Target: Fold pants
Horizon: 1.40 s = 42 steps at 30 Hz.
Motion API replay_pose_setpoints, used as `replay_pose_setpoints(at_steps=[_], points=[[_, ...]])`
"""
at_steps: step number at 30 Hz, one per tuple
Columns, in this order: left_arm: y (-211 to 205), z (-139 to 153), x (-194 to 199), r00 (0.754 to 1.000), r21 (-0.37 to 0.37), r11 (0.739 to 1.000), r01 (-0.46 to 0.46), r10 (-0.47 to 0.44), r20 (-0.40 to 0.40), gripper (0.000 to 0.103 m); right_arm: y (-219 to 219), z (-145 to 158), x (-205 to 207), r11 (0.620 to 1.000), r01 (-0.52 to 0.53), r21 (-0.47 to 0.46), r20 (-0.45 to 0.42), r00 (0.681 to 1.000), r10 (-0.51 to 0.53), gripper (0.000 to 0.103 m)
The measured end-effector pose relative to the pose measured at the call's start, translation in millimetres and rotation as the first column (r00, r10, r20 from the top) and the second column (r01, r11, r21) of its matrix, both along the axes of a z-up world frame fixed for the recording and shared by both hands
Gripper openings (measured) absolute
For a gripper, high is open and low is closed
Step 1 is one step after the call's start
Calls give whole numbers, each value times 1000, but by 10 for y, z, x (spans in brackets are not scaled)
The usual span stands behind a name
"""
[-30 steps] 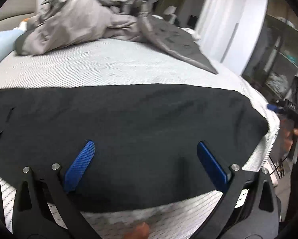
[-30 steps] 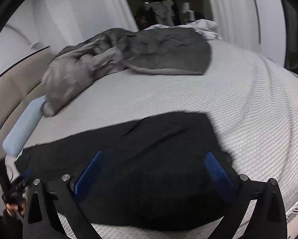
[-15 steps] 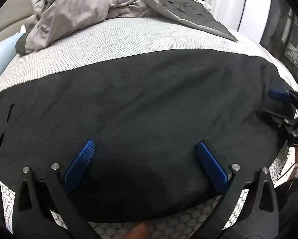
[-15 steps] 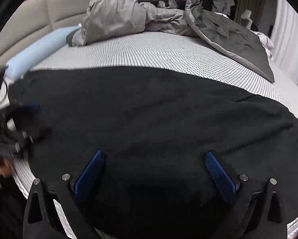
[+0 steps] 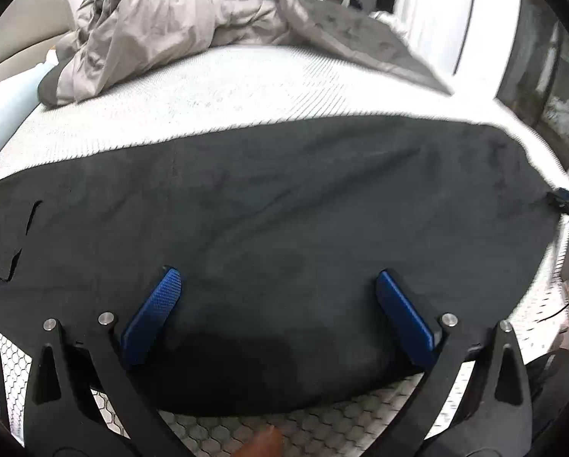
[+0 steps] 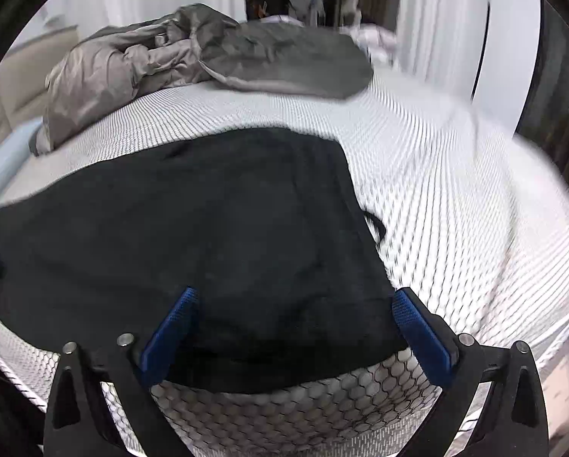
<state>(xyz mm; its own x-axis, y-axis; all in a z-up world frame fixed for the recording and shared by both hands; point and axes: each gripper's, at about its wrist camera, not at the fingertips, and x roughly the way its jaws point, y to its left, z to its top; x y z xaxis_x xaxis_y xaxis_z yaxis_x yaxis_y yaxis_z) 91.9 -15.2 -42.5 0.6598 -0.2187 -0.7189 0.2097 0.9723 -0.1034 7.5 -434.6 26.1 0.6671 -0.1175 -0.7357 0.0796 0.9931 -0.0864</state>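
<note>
Black pants (image 5: pixel 284 209) lie spread flat across the white mesh-patterned bed (image 5: pixel 246 87), with small slits near their left end. My left gripper (image 5: pixel 277 274) hovers open over the pants' near edge, its blue pads (image 5: pixel 151 320) wide apart and empty. In the right wrist view the pants (image 6: pixel 208 236) end in a corner at the right, where a short dark loop sticks out. My right gripper (image 6: pixel 295 294) is open above that end, with nothing between its fingers. In the left wrist view the right gripper's tip (image 5: pixel 566 205) shows at the pants' far right edge.
A crumpled grey duvet (image 5: pixel 178 26) is piled at the back of the bed, with a light blue pillow (image 5: pixel 2 114) at the left. White curtains (image 6: pixel 437 19) and dark shelving (image 5: pixel 551 68) stand beyond. The bed's near edge (image 6: pixel 303 411) is just below the grippers.
Both views have shifted. The right gripper has swung toward the pants' right end. In the left view it has moved from the fabric out to the far right edge. Both stay open.
</note>
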Motion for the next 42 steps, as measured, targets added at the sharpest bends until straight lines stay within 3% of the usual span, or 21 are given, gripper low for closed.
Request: replay_pose_setpoints(at_steps=[4,8,12,15,19,23,26,28,32,36,38,42], points=[[-67,111,48,999,-53,998,36,-35,22,102,374,171,51,994,-34,100,42,999,30,103],[-191,39,210,1000,16,1000,0,0,-25,102,1095,82,330,975,-152,163,-59,985,164,103],[-194,-120,282,997,71,997,-21,26,-78,102,1999,-63,500,933,-339,119,-85,933,350,103],[-163,-151,281,997,74,997,-18,24,-79,102,2283,-225,599,920,-376,114,-127,912,389,103],[-90,-183,265,996,69,997,-28,34,-85,102,2049,-303,722,933,-360,25,-168,918,359,102],[-37,-192,227,996,73,997,-31,37,-86,102,1056,-200,707,979,-142,-148,-139,983,122,101],[1,-187,229,995,69,997,-39,45,-84,102,267,-129,703,997,66,-49,-131,989,-72,102],[-6,-170,220,996,70,996,-47,53,-78,102,96,-37,647,991,135,-6,-126,983,-135,102],[-4,-79,188,996,10,999,-48,49,-71,102,477,188,497,996,59,62,-35,998,-57,102],[-12,79,195,998,-24,999,-43,42,-42,102,1112,148,621,994,-77,81,-81,993,84,102],[-57,140,249,999,-16,1000,-26,26,-35,102,1549,88,726,985,-164,45,-103,980,168,102],[-151,45,389,997,45,999,0,3,-77,102,2002,-108,1091,964,-267,-3,-128,956,265,102]])
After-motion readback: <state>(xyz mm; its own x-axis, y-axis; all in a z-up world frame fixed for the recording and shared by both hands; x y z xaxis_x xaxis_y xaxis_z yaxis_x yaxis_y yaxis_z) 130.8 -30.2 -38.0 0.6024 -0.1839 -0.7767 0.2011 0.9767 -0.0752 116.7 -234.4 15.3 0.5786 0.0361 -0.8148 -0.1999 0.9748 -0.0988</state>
